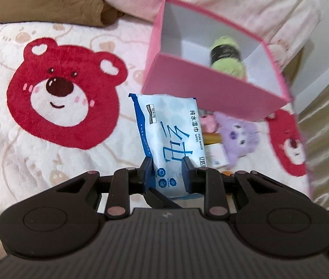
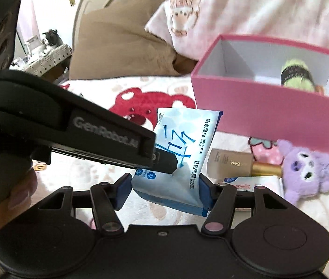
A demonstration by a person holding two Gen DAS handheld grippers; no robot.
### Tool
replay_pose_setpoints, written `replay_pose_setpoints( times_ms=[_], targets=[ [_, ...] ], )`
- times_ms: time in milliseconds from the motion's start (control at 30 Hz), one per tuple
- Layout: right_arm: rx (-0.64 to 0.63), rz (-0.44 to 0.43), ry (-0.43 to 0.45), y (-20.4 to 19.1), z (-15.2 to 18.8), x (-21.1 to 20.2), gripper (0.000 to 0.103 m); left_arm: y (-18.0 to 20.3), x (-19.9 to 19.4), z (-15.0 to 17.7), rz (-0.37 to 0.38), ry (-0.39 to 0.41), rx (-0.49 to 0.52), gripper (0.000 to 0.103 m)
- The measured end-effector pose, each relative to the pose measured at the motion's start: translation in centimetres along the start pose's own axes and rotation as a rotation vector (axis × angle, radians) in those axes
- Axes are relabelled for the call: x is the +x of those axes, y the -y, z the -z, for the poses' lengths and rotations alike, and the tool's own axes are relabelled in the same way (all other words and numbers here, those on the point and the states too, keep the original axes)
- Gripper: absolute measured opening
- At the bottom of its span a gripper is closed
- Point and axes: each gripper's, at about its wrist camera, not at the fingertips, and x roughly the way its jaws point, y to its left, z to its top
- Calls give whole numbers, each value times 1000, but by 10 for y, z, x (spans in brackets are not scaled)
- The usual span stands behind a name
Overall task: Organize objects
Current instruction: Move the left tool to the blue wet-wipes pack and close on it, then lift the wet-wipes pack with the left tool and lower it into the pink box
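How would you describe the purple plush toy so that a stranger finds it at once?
Find the open pink box on the bear-print blanket. In front of it lie small items; the purple plush toy is the fluffy one with big eyes, beside a gold-capped bottle.

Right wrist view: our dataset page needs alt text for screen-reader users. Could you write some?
A blue-and-white wet wipes pack is gripped by both claws, the right claw at its lower end and the left claw reaching in from the left. Behind stands an open pink box holding a green bottle, with a purple plush toy on the bear-print blanket.
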Motion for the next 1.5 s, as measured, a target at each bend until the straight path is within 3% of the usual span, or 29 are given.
replay_pose_setpoints(
  times_ms=[267, 433, 767, 1033, 1133, 1267, 1500],
  targets=[
    [-23, 13, 74, 7, -15, -39, 65, 32, -44, -8, 72, 68, 47, 25],
    [-55, 23, 107, 16, -35, -57, 64, 60, -64, -22, 76, 103, 115, 25],
    [-67, 32, 157, 57, -104, -68, 64, 109, -67, -86, 67, 163, 215, 25],
    [-35, 17, 161, 100, -153, -29, 64, 116, -22, -157, 43, 131, 196, 25],
    [-5, 3, 159, 116, -157, -5, 61, 101, 7, -178, 63, 101, 131, 25],
    [104, -70, 155, 136, -144, 29, 55, 75, 37, -187, 69, 77, 87, 25],
    [136, -42, 74, 160, -125, 88, 49, 60, 100, -180, 33, 14, 80, 25]
  ],
)
